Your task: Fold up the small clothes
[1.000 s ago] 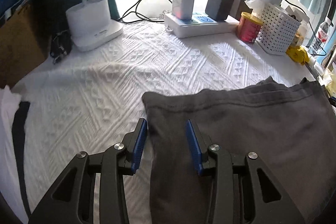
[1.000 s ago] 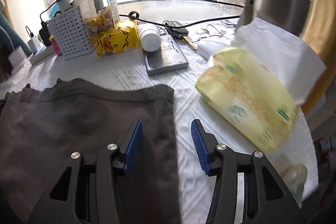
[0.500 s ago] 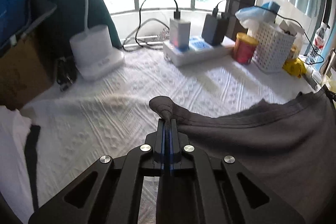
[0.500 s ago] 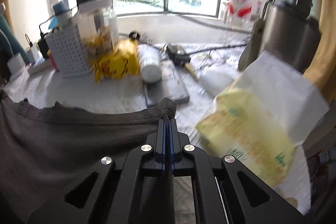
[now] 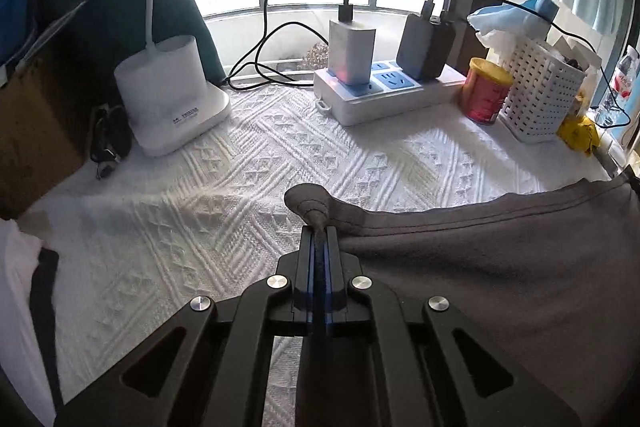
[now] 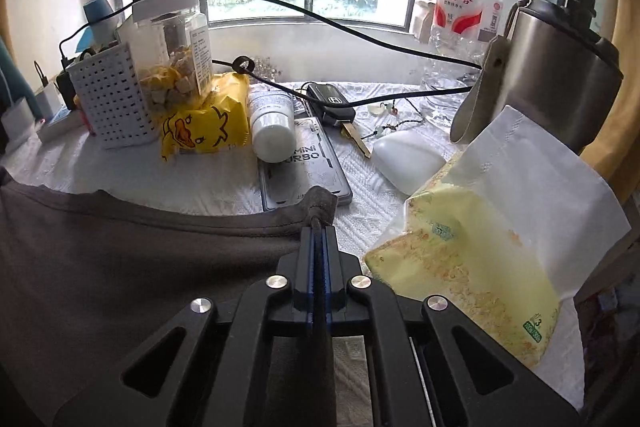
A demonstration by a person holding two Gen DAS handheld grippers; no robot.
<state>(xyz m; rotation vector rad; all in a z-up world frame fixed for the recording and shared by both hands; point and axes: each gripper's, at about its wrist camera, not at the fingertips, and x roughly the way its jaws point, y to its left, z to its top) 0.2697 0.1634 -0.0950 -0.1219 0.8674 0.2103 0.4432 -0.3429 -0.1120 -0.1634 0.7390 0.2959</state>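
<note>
A dark grey garment (image 5: 500, 267) lies on the white textured cloth (image 5: 248, 187) and is stretched between both grippers. In the left wrist view my left gripper (image 5: 319, 233) is shut on its left corner, and a bunched tip of fabric pokes out past the blue pads. The right wrist view shows the same garment (image 6: 120, 267) spreading left, with my right gripper (image 6: 319, 233) shut on its right corner. Both pinched corners are raised a little, and the hemmed edge runs taut between them.
Left view: a white lamp base (image 5: 170, 95), a power strip with chargers (image 5: 384, 87), a red can (image 5: 486, 91), a white perforated basket (image 5: 540, 91), white clothing (image 5: 20, 307) at left. Right view: a tissue pack (image 6: 492, 247), a grey box (image 6: 304, 167), a white bottle (image 6: 272, 127), a yellow snack bag (image 6: 204, 119), a car key (image 6: 336, 107), a metal kettle (image 6: 560, 75).
Both grippers went from open astride the garment's corners to shut on them. They then lifted the corners slightly, so the edge that lay flat is now pulled taut.
</note>
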